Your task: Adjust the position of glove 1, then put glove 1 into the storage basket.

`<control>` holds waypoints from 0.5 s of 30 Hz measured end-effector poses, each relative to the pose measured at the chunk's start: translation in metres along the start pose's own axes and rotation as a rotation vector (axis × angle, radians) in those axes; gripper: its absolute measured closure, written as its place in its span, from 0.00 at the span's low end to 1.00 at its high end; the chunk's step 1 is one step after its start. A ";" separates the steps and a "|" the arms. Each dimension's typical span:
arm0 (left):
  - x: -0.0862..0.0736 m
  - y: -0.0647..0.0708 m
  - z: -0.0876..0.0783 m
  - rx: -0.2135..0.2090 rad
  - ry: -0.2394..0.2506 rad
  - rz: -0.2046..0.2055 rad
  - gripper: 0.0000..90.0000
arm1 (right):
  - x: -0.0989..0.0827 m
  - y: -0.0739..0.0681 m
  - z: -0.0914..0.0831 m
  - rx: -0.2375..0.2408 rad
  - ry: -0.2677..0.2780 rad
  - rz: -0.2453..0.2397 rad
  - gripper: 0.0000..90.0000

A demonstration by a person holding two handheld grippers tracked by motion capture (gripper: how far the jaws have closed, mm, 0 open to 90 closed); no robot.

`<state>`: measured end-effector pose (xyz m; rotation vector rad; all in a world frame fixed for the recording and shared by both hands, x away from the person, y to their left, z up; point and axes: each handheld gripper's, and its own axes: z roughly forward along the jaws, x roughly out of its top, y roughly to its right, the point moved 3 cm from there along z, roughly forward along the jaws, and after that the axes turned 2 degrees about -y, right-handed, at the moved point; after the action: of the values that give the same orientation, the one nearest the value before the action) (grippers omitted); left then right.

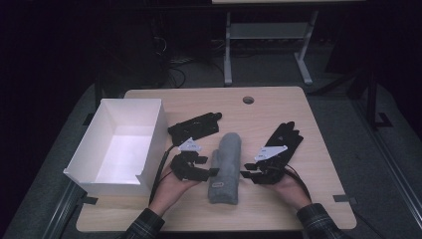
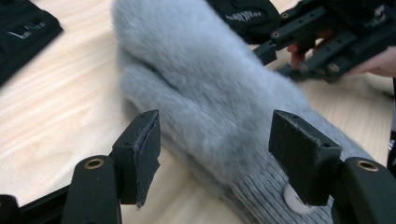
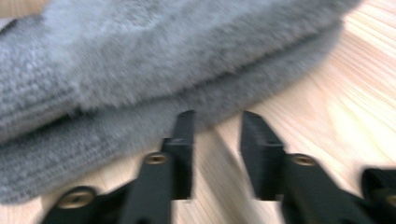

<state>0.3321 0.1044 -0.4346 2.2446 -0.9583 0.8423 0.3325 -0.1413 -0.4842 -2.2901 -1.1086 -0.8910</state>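
Observation:
A pair of grey fuzzy mittens [image 1: 225, 167] lies stacked in the middle of the wooden table, cuffs toward the person. My left gripper [image 1: 213, 172] sits at the mittens' left side. In the left gripper view its jaws [image 2: 215, 135] stand wide apart astride the fluffy mitten [image 2: 201, 84], the pads not pressing on it. My right gripper [image 1: 245, 174] is at the mittens' right side. In the blurred right gripper view it [image 3: 217, 121] is open low over the table, nothing between its pads, just short of the mitten's edge [image 3: 140, 79].
A white open box [image 1: 87, 164] stands at the left of the table. One black glove [image 1: 195, 127] lies between the box and the mittens, another black glove [image 1: 286, 137] to the right. A round hole [image 1: 248, 99] sits near the table's far edge.

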 end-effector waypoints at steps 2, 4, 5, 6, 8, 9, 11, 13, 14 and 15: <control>0.004 -0.003 0.003 0.004 0.004 -0.001 0.32 | -0.006 0.003 -0.004 -0.005 -0.011 0.004 0.56; 0.009 -0.006 0.008 0.002 -0.005 -0.002 0.29 | -0.011 0.005 -0.008 -0.015 -0.009 0.012 0.50; 0.010 -0.007 0.010 -0.001 -0.009 0.001 0.28 | -0.013 0.006 -0.009 -0.017 -0.009 0.015 0.48; 0.012 -0.008 0.013 0.000 -0.015 0.002 0.27 | -0.016 0.007 -0.011 -0.017 -0.008 0.018 0.46; 0.014 -0.009 0.018 0.006 -0.024 0.007 0.25 | -0.020 0.007 -0.014 -0.024 -0.009 0.017 0.42; 0.015 -0.009 0.021 0.006 -0.029 0.005 0.24 | -0.021 0.008 -0.014 -0.022 -0.009 0.010 0.40; 0.018 -0.011 0.027 0.011 -0.041 0.018 0.21 | -0.025 0.006 -0.015 -0.017 -0.016 0.001 0.37; 0.020 -0.011 0.032 0.014 -0.042 0.020 0.20 | -0.029 0.005 -0.017 -0.016 -0.028 -0.017 0.35; 0.021 -0.011 0.034 0.018 -0.051 0.025 0.17 | -0.034 0.003 -0.019 -0.015 -0.042 -0.022 0.33; 0.023 -0.012 0.036 0.023 -0.056 0.026 0.17 | -0.034 0.003 -0.019 -0.015 -0.042 -0.022 0.33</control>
<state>0.3651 0.0772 -0.4445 2.2902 -1.0104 0.8097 0.3119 -0.1726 -0.4958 -2.3229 -1.1503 -0.8666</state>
